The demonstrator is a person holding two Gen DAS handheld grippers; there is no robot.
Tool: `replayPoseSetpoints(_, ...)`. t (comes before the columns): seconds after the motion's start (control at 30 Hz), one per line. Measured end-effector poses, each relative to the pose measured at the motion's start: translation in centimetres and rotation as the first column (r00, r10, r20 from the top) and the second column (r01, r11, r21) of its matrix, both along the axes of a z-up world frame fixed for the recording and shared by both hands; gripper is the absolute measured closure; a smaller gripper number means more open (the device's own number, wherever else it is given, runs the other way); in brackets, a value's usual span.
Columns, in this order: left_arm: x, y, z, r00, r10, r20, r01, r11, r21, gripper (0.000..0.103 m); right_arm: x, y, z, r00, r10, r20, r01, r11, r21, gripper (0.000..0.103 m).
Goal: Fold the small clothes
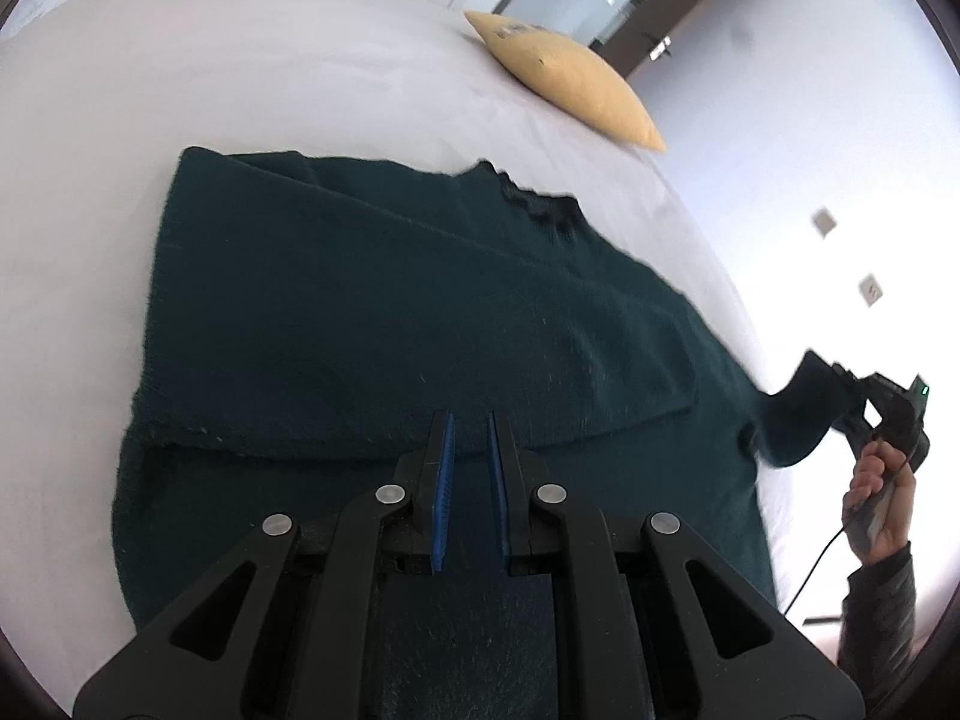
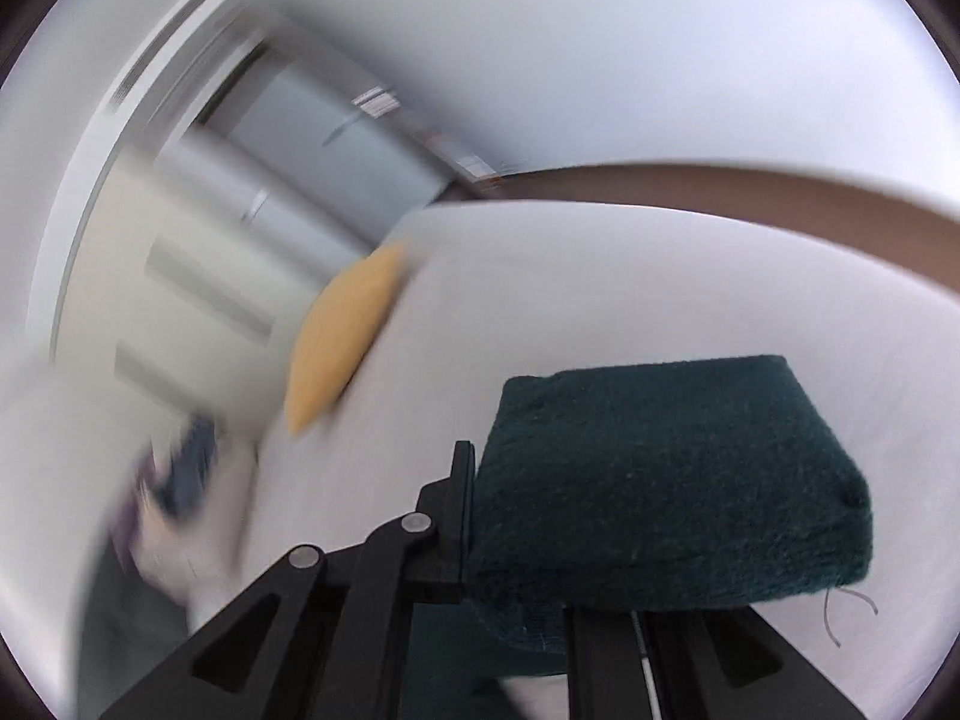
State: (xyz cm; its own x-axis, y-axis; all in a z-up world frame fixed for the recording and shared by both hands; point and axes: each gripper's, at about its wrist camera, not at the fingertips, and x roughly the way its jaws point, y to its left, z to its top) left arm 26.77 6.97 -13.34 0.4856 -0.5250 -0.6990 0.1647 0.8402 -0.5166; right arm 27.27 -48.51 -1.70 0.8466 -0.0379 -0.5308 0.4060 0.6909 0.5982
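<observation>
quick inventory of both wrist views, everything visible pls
sweater: 1, dark green, spread flat on the bed, one sleeve lifted at its right edge
sleeve: 1, dark green, cuff end clamped in the right tool
cushion: 1, yellow, far edge of the bed
bed: 1, white sheet, under everything
left tool: 1, black with blue pads, over the sweater's near hem, nearly shut with nothing between the pads
right tool: 1, black, off the bed's right side, shut on the sleeve
hand: 1, holds the right tool's handle, dark cuff below

Green sweater (image 1: 384, 324) on white bed (image 1: 240, 72)
</observation>
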Motion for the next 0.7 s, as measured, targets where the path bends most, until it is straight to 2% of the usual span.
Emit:
replayPoseSetpoints(0.07,0.5,0.7,0.1,1.000,0.014,-0.006,-0.014,0.999,-0.033,0.092,4.3,6.5,2.0,0.990,0.140,-0.024,-0.142,0.979,-0.146,0.092)
replayPoseSetpoints(0.13,1.1,1.3,0.1,1.000,0.025,-0.018,-0.026,0.996,-0.082,0.092,7.4,13.7,2.3,0.959,0.276,-0.064,-0.283,0.924,-0.255,0.092)
replayPoseSetpoints(0.2,1.7,2.2,0.1,0.999,0.037,-0.033,-0.041,0.988,-0.147,0.092,10.0,20.6,1.5,0.907,0.402,-0.122,-0.419,0.845,-0.332,0.092)
replayPoseSetpoints(0.23,2.1,2.6,0.1,0.998,0.045,-0.041,-0.052,0.983,-0.174,0.090,11.3,25.0,0.4,0.865,0.473,-0.167,-0.499,0.781,-0.376,0.092)
replayPoseSetpoints(0.27,2.4,3.0,0.1,0.998,0.051,-0.046,-0.059,0.979,-0.193,0.079,12.0,27.0,-0.3,0.840,0.504,-0.198,-0.539,0.742,-0.399,0.092)
replayPoseSetpoints(0.3,2.7,3.4,0.1,0.997,0.059,-0.052,-0.069,0.974,-0.217,0.059,12.9,30.6,-2.1,0.798,0.542,-0.262,-0.599,0.673,-0.434,0.092)
replayPoseSetpoints(0.33,2.8,3.8,0.1,0.996,0.069,-0.055,-0.080,0.969,-0.233,0.044,12.7,32.5,-3.6,0.773,0.560,-0.300,-0.632,0.634,-0.445,0.092)
replayPoseSetpoints(0.37,2.8,4.3,0.2,0.995,0.093,-0.048,-0.102,0.963,-0.250,0.025,12.7,33.9,-5.2,0.750,0.571,-0.334,-0.660,0.608,-0.442,0.092)
replayPoseSetpoints(0.4,2.8,4.6,0.4,0.993,0.106,-0.042,-0.113,0.960,-0.257,0.022,13.3,35.2,-7.3,0.715,0.585,-0.382,-0.699,0.588,-0.407,0.092)
replayPoseSetpoints(0.47,3.3,4.9,0.3,0.994,0.099,-0.055,-0.111,0.958,-0.265,0.022,13.1,35.3,-9.6,0.683,0.606,-0.407,-0.729,0.603,-0.325,0.090)
replayPoseSetpoints(0.5,3.7,4.9,0.1,0.994,0.090,-0.070,-0.105,0.957,-0.269,0.022,13.0,34.7,-10.2,0.684,0.616,-0.391,-0.726,0.626,-0.284,0.084)
replayPoseSetpoints(0.57,4.4,4.6,-0.5,0.992,0.077,-0.096,-0.100,0.959,-0.266,0.022,11.4,33.6,-11.1,0.685,0.639,-0.349,-0.724,0.652,-0.227,0.062)
replayPoseSetpoints(0.6,4.8,4.2,-0.7,0.991,0.070,-0.112,-0.097,0.961,-0.259,0.022,11.1,32.9,-11.0,0.690,0.648,-0.324,-0.719,0.665,-0.202,0.045)
replayPoseSetpoints(0.63,5.3,3.8,-0.9,0.990,0.058,-0.126,-0.089,0.962,-0.258,0.022,10.1,32.5,-10.8,0.696,0.656,-0.293,-0.714,0.676,-0.184,0.039)
replayPoseSetpoints(0.7,6.3,2.6,-1.2,0.989,0.032,-0.143,-0.068,0.966,-0.249,0.022,8.5,31.6,-10.1,0.708,0.665,-0.239,-0.704,0.693,-0.155,0.036)
